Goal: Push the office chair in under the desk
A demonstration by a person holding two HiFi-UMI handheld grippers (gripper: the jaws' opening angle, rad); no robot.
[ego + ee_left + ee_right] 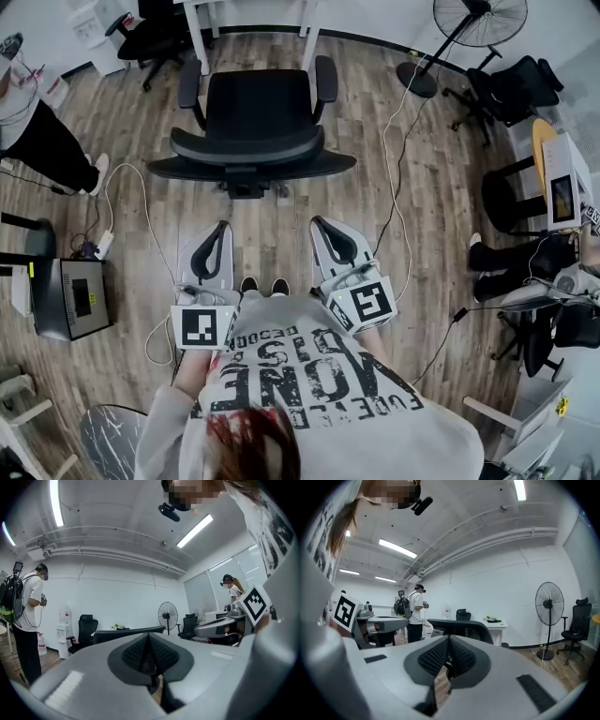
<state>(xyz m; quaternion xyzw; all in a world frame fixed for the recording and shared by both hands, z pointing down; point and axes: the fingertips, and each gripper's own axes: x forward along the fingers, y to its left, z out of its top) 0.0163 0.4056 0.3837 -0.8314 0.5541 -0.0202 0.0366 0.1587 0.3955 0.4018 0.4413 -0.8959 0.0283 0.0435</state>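
Observation:
A black office chair (253, 127) stands on the wood floor, its backrest turned toward me and its seat facing the white desk (248, 11) at the top edge of the head view. My left gripper (218, 232) and right gripper (323, 228) are held side by side a short way behind the backrest, both shut and empty, not touching the chair. The chair's backrest top (129, 632) shows just above the left gripper's closed pads, and the same backrest (461, 629) shows beyond the right gripper's closed pads. The desk (494, 623) shows past it.
A standing fan (469, 28) is at the back right, with a white cable (398, 159) trailing over the floor right of the chair. Another cable (141, 206) runs on the left. Other black chairs (511, 89) and a person (42, 141) stand at the sides.

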